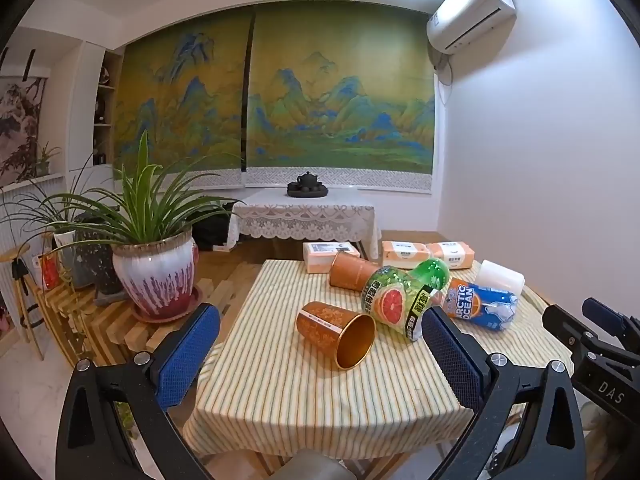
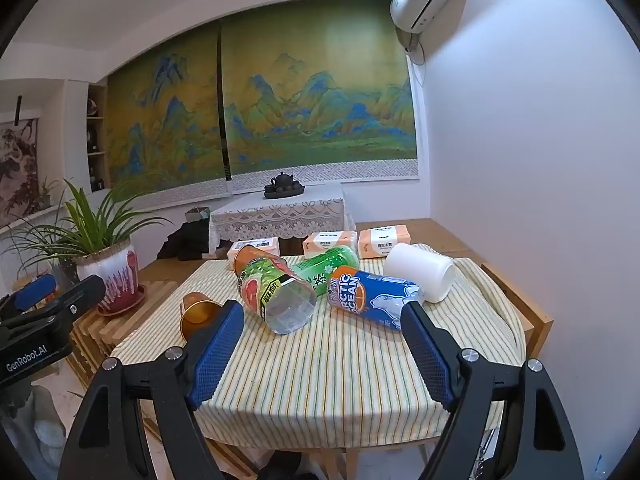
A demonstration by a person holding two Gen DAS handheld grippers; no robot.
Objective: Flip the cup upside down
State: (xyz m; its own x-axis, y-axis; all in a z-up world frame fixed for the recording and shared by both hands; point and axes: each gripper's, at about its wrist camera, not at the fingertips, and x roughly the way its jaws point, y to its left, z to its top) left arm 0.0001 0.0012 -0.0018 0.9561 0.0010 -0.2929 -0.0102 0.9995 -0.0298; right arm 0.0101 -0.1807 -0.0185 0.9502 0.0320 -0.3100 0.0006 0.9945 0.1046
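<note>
An orange metal cup (image 1: 335,334) lies on its side on the striped tablecloth (image 1: 280,392), mouth toward me; in the right wrist view (image 2: 196,312) it is partly hidden behind my left finger. A second orange cup (image 1: 352,270) lies on its side farther back. A white cup (image 2: 420,272) lies on its side at the right, also in the left wrist view (image 1: 502,276). My left gripper (image 1: 320,344) is open, held above the table's front with the near orange cup between its fingers' lines. My right gripper (image 2: 322,344) is open and empty.
A grapefruit bottle (image 1: 394,302), a green tea bottle (image 2: 324,268) and a blue Arctic Ocean bottle (image 2: 372,294) lie on the cloth. Tissue packs (image 1: 426,254) sit behind. A potted plant (image 1: 154,272) stands left on a slatted bench. A wall is at the right.
</note>
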